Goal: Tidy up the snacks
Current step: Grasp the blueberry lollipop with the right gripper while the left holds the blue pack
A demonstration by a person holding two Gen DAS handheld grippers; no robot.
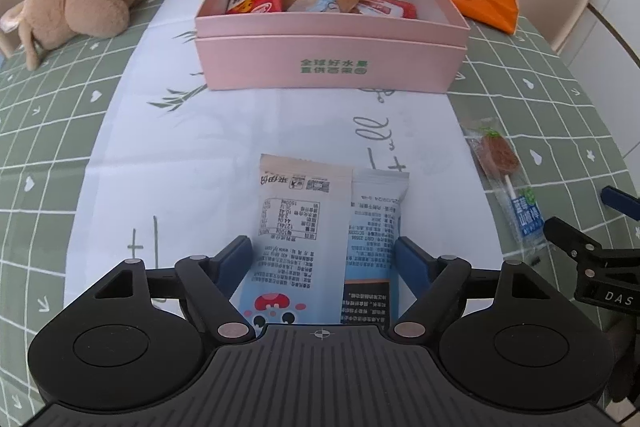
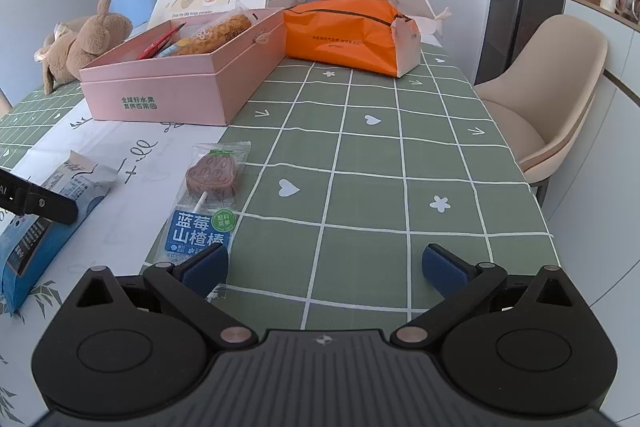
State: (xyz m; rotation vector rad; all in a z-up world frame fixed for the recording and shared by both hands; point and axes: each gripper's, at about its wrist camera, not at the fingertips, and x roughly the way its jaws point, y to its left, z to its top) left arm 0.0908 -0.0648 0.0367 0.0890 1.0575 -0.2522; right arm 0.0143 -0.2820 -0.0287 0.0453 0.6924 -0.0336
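Packet: the blue-and-white snack packet (image 1: 320,247) lies flat on the table (image 1: 540,99), printed back up, running lengthwise straight out between your left jaws; its near end is hidden under the gripper body.
Left jaws: the left gripper (image 1: 325,259) stands open, a blue pad on each long edge of the packet, and neither pad looks to be pressing on it. No earlier view is given, so treat this as an ungripped packet.
Grip advice: close across the width, not the length. The wrapper is soft and slick, so I judge it will buckle; lower until the pads bracket the filled middle, then squeeze gently.
Right jaws: the right gripper (image 2: 324,267) is wide open with only bare tablecloth between its pads.
Lollipop: the blueberry hawthorn lollipop (image 2: 208,195) in its clear wrapper lies just to the left of the right jaws, its lower corner hidden behind the left pad. To take it, you would need to shift left so the label end sits between the pads.
Box: the pink box (image 1: 332,63) sits well ahead of the left jaws, open, already holding a red packet and a long cake bar among others.
Clearance: carry the packet high enough to clear the front wall, and aim for the free space at the box's right side.
Hazard: the two grippers are close; keep the right one parked while the left lifts.
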